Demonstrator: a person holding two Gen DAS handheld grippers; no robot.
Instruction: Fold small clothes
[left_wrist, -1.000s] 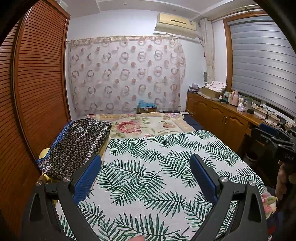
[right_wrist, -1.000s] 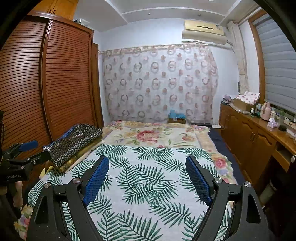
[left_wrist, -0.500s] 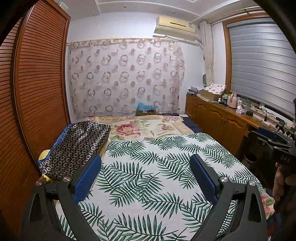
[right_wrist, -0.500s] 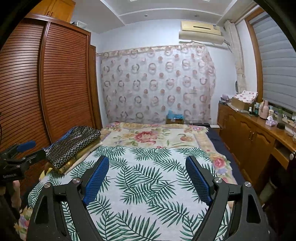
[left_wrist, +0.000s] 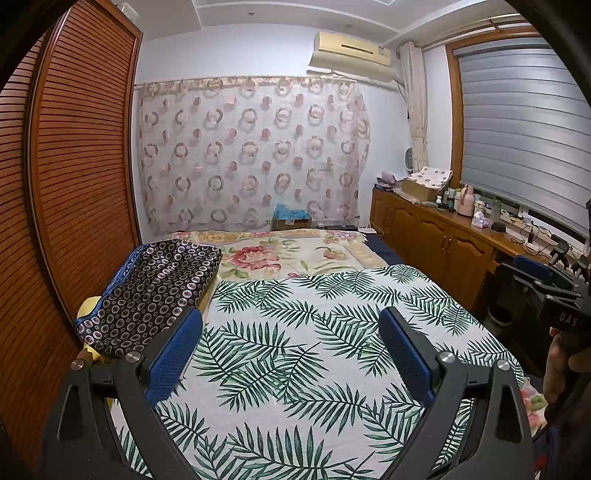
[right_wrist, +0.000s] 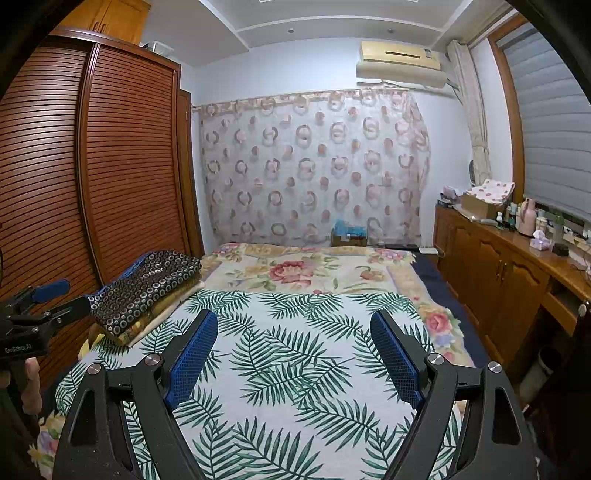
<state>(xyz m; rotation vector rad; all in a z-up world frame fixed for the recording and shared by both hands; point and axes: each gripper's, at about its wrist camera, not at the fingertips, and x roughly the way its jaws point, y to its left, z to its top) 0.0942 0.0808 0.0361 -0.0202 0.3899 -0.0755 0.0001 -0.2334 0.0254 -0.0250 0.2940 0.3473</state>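
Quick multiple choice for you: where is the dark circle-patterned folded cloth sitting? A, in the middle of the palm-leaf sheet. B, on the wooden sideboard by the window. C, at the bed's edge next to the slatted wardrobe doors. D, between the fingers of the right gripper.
C: the dark circle-patterned cloth lies at the bed's left edge beside the slatted wardrobe doors, off the palm-leaf sheet.

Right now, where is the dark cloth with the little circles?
In both views the dark circle-patterned cloth lies folded on the bed's left edge, beside the wooden wardrobe, next to the palm-leaf sheet.
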